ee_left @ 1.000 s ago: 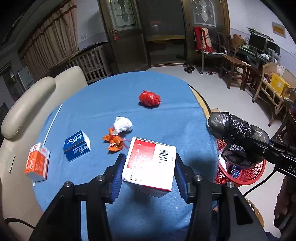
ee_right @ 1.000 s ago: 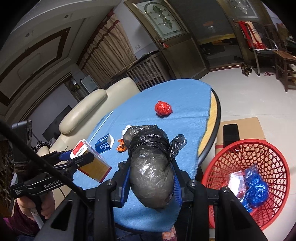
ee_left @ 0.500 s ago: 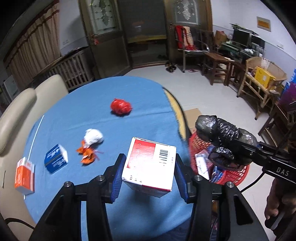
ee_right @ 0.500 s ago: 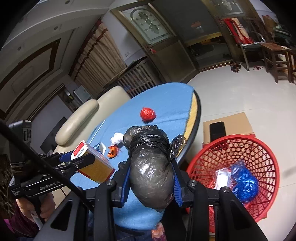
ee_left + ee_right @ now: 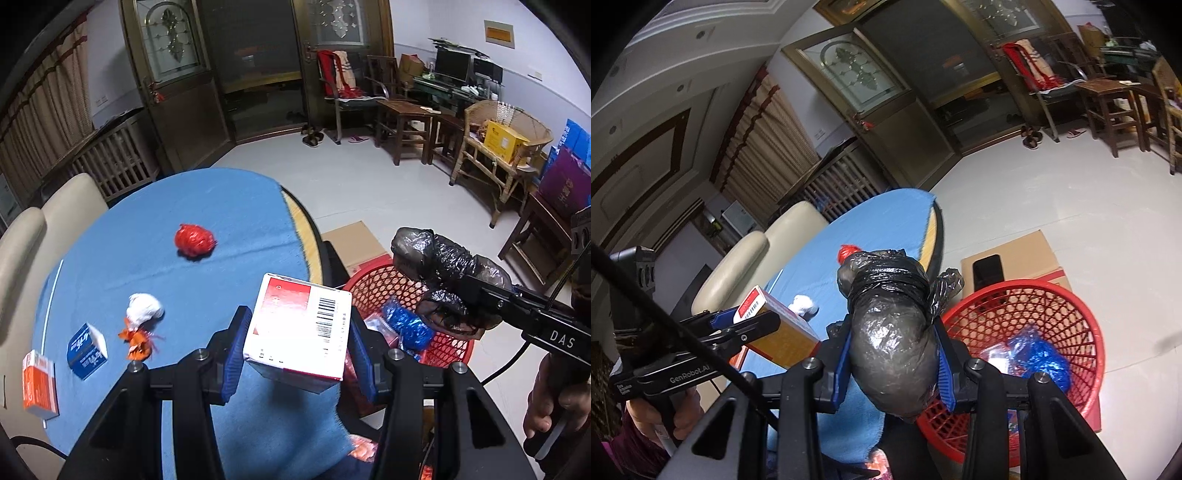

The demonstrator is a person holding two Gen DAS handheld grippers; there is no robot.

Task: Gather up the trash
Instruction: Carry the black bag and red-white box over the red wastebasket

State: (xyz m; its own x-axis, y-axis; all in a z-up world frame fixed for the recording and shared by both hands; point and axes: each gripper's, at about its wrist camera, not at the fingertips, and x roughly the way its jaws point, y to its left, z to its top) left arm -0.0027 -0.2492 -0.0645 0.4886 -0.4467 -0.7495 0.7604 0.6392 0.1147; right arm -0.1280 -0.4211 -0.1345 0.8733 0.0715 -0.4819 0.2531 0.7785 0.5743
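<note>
Right gripper (image 5: 892, 363) is clamping the black bag bundle (image 5: 892, 332), long axis along the fingers, at the near rim of the red basket (image 5: 1082, 332), nearer it than the left gripper (image 5: 297, 341), which is gripping the red-and-white box (image 5: 299, 328) on the basket's table side.

Left tongs (image 5: 298, 338) clamp red-white box (image 5: 299, 332); black bag (image 5: 448, 273) over red basket (image 5: 384, 295).
</note>
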